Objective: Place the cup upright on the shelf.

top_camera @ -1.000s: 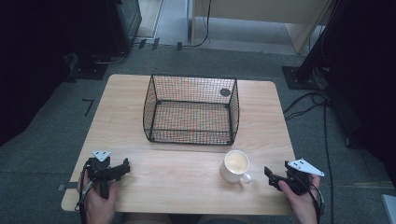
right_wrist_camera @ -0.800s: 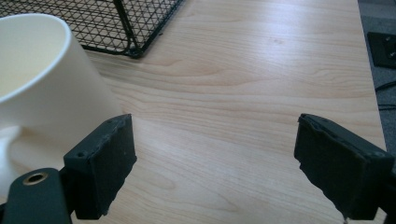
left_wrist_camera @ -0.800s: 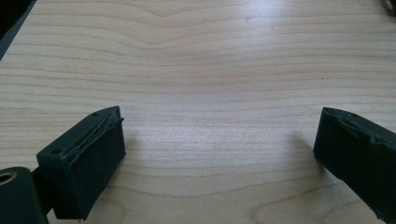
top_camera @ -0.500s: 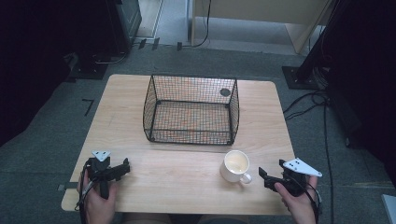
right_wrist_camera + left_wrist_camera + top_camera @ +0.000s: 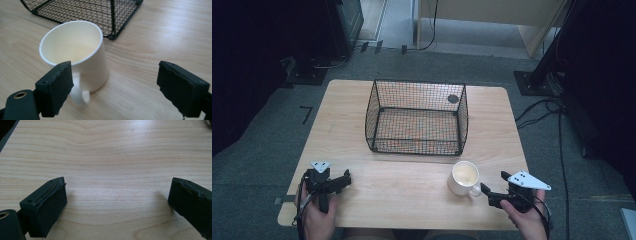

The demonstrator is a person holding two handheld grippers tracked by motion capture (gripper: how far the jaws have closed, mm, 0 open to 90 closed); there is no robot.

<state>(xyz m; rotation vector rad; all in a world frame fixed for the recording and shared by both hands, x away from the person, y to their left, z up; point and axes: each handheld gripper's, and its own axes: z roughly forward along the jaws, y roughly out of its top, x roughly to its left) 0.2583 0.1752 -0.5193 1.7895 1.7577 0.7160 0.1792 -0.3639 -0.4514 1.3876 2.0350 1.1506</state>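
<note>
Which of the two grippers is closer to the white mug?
The right gripper: its open jaws sit just beside the mug, by its handle. The left gripper rests open over bare wood at the table's other front corner.

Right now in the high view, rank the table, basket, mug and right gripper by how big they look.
1. Table, largest.
2. Basket, standing on it.
3. and 4. Mug and right gripper: they look roughly alike, so I won't rank them.
</note>
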